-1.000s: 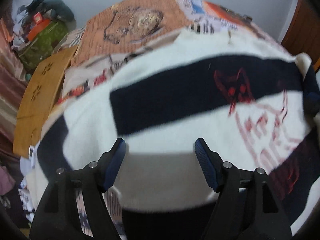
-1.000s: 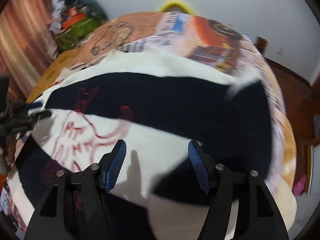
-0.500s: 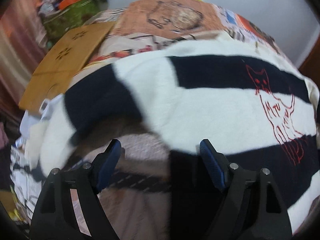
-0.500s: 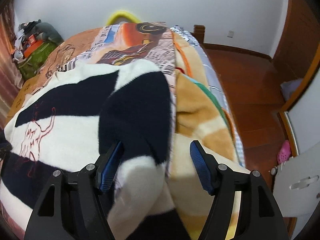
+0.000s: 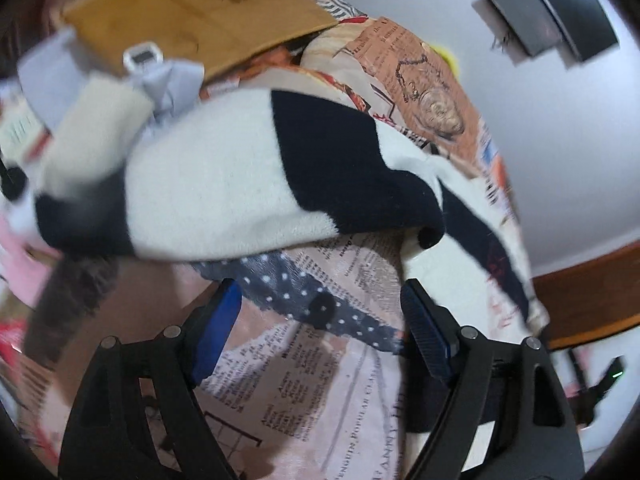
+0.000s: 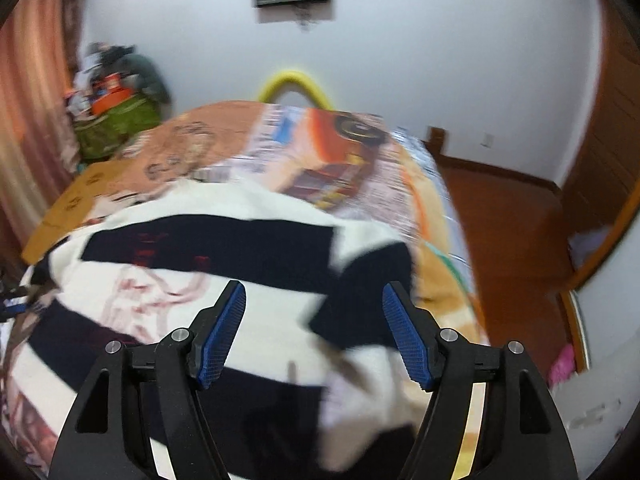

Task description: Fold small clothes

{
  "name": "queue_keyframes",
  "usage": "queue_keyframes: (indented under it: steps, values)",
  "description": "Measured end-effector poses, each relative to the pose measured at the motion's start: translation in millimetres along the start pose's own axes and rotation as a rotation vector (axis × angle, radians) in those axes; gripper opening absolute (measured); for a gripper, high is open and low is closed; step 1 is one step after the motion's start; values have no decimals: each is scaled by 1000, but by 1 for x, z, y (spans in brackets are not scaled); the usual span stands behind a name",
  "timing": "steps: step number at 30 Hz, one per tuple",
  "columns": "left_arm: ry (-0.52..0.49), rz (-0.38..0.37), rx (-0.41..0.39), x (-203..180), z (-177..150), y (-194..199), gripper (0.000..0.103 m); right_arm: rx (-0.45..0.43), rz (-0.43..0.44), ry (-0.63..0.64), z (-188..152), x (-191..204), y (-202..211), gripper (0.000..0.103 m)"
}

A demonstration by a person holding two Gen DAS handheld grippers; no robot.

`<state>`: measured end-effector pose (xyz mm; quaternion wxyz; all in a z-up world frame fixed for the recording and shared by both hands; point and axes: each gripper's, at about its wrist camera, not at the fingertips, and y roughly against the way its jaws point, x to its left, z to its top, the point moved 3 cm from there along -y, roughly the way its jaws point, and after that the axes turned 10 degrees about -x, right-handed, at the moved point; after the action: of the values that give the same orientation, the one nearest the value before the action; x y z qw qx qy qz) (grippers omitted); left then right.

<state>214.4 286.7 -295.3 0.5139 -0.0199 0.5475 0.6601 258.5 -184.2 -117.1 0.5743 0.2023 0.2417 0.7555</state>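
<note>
Since half a second ago the left gripper [image 5: 320,328] has swung off the fluffy white-and-navy striped sweater [image 6: 208,280], jaws apart over the newspaper-print bedspread [image 5: 320,400]; the right gripper [image 6: 314,330] hovers agape, empty; a sleeve fold seems next, though blurred.

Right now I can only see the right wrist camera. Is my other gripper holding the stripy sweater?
Observer: No. The left gripper is open, with only the printed bedspread between its fingers.
Operator: Where's the sleeve, then?
Observer: The sleeve lies bunched just ahead, past the fingertips.
Operator: Is anything behind it?
Observer: A small white gadget sits at the edge of the cardboard.
</note>
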Motion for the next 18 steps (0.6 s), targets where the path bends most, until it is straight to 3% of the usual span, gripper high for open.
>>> queue_keyframes:
  steps: [7, 9, 11, 16, 17, 18]
  values:
    - [222, -135, -18, 28, 20, -10, 81, 98, 102, 71, -20, 63, -52, 69]
    - [244, -129, -49, 35, 30, -10, 81, 147, 117, 86, -31, 74, -64, 69]
    - [218, -67, -115, 39, 43, -10, 80, 199, 134, 100, -44, 83, -77, 69]
    - [86, 167, -208, 40, 71, -11, 56, 286, 154, 121, -70, 91, -91, 69]
    - [65, 203, -217, 40, 76, -13, 42, 291, 158, 114, -71, 90, -91, 69]
    - [46, 240, -221, 40, 82, -15, 21, 291, 162, 104, -71, 88, -91, 69]
